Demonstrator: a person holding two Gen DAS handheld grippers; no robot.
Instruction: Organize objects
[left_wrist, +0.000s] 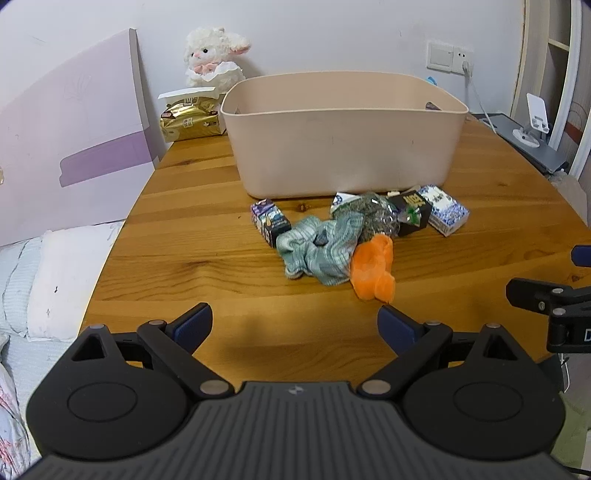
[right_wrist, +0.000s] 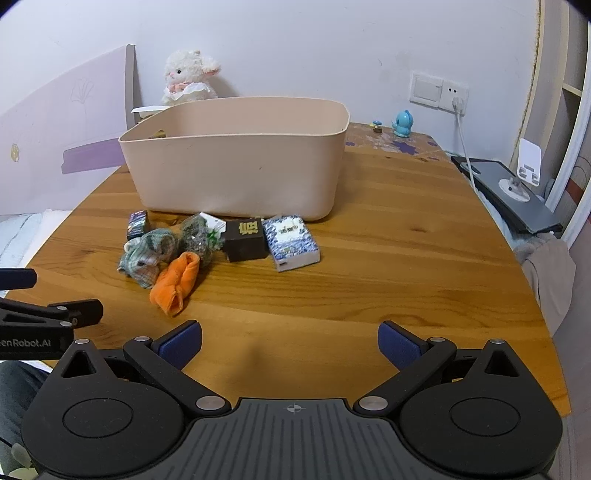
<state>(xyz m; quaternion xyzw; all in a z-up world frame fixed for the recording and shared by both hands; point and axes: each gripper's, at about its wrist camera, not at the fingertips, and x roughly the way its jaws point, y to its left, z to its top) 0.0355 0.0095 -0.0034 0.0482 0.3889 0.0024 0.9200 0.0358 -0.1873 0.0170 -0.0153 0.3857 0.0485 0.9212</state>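
Both tongs gape empty; the crumpled orange cloth (left_wrist: 372, 271) lies just above the left tongs (left_wrist: 294, 325), right of centre, nearest.

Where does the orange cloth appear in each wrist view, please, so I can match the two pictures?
Left wrist view: the orange cloth lies right of centre, nearest the camera in the pile.
Right wrist view: the orange cloth lies left of centre, again at the pile's near edge.
Shared landmark: the beige bin stands behind the pile in both.
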